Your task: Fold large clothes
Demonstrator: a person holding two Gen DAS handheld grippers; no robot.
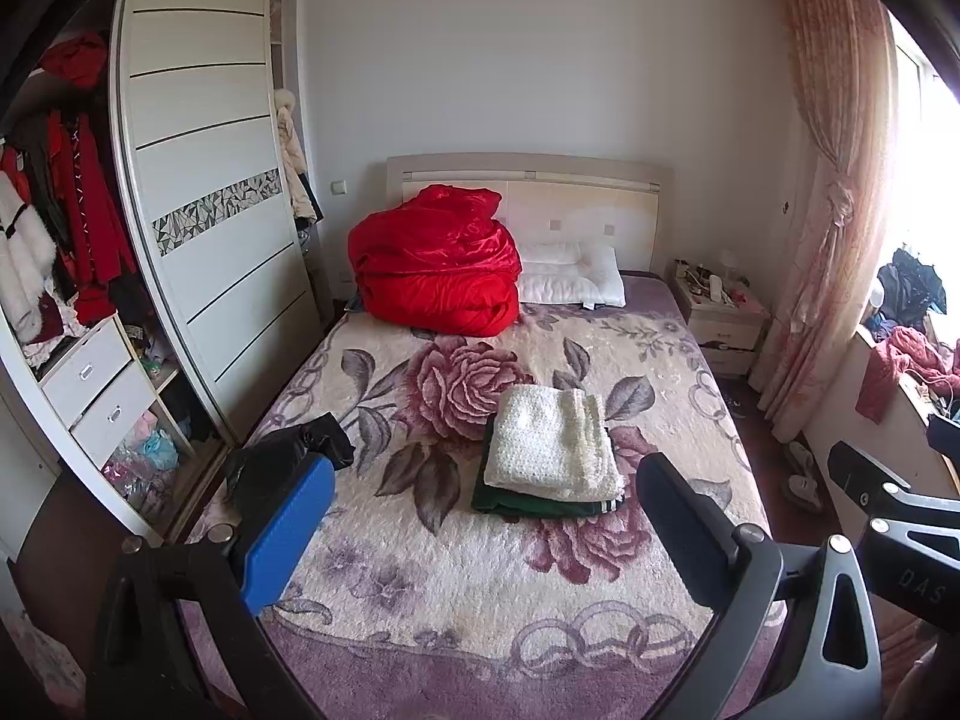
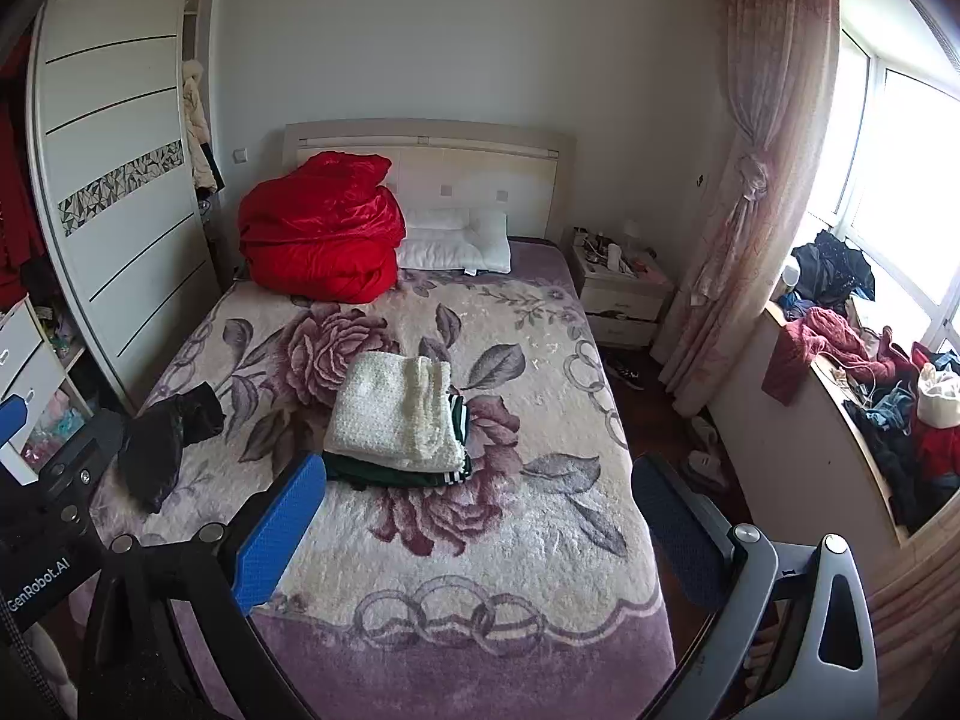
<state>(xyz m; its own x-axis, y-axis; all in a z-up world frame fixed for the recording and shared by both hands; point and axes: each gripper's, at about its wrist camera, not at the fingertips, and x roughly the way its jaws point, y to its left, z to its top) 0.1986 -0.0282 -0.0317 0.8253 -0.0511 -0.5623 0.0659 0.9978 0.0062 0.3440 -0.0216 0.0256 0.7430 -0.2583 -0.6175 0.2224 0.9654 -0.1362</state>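
Both tongs are hanging released above the near end of the bed, holding nothing. The left gripper point(image 1: 480, 546) is showing its 2 fingers spread wide across the lower part of its own view, and the right gripper point(image 2: 474, 534) is spread the same way in its view.

The folded cream garment point(image 1: 549, 441) is lying at the centre of the frame, stacked on a folded dark green garment point(image 1: 528, 501) whose edge is peeking out along the lower side. A crumpled black garment point(image 1: 300, 450) is sitting well apart at centre left, near the bed's left edge. The floral blanket point(image 1: 450, 588) is lying open and bare across the lower half of the frame, from the stack down to the foot edge. At upper centre, a red quilt point(image 1: 438, 264) is piled against the headboard, touching a white pillow point(image 1: 570, 273).

The wardrobe point(image 1: 204, 192) is crowding the left edge, leaving only a narrow strip beside the bed. On the right, a floor gap is running between the bed edge and the pink curtain point(image 1: 834, 210).

The left view is showing the wardrobe's open section with hanging red clothes point(image 1: 90, 222) at upper left. The right view is showing instead a window ledge point(image 2: 798, 336) at right, heaped with clothes, and the nightstand point(image 2: 624, 294) more fully.
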